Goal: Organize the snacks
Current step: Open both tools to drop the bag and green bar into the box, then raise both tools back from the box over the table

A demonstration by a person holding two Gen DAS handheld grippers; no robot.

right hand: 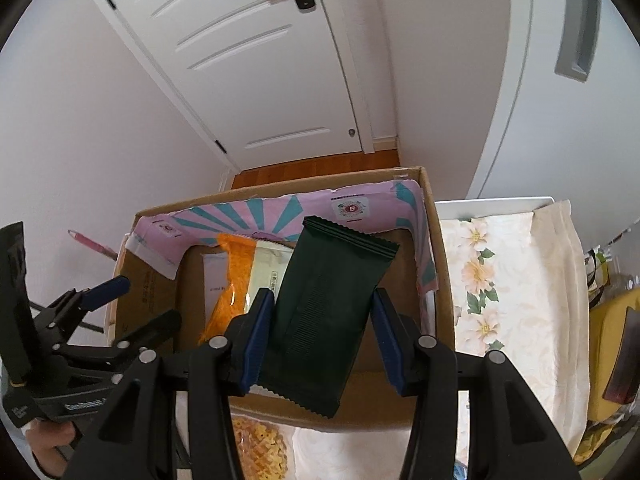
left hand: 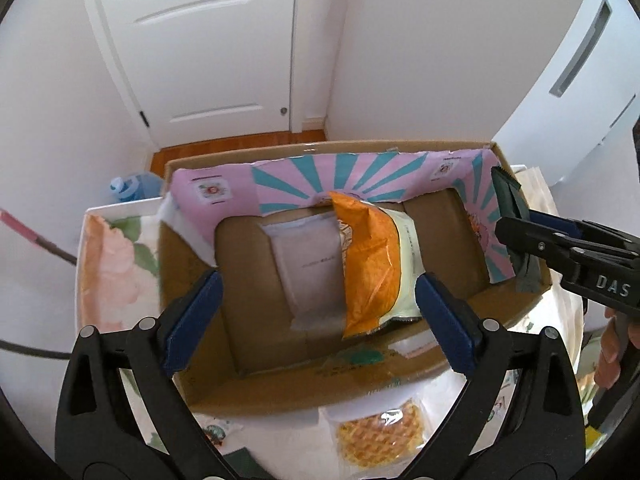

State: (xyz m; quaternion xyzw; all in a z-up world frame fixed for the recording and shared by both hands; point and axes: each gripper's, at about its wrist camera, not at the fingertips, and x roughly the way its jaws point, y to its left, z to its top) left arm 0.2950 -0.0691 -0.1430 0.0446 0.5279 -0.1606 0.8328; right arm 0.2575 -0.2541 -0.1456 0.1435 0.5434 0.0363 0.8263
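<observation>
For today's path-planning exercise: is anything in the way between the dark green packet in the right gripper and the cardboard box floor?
Nothing visible does. The dark green packet hangs over bare floor of the cardboard box; the orange packet lies to its left.

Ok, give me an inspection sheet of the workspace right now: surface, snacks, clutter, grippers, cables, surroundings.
Surface: table under a floral cloth, cardboard box standing on it.
Job's things: orange packet and white packet lie inside the box; dark green packet is held over the box; waffle packet lies outside, in front of the box.
Clutter: pink and teal printed liner along the box's inner walls.
Grippers: left gripper open over the box, nothing between its fingers; right gripper shut on the dark green packet.
Cables: dark cable left of the table.
Surroundings: white door, wooden floor, blue bottle.
</observation>
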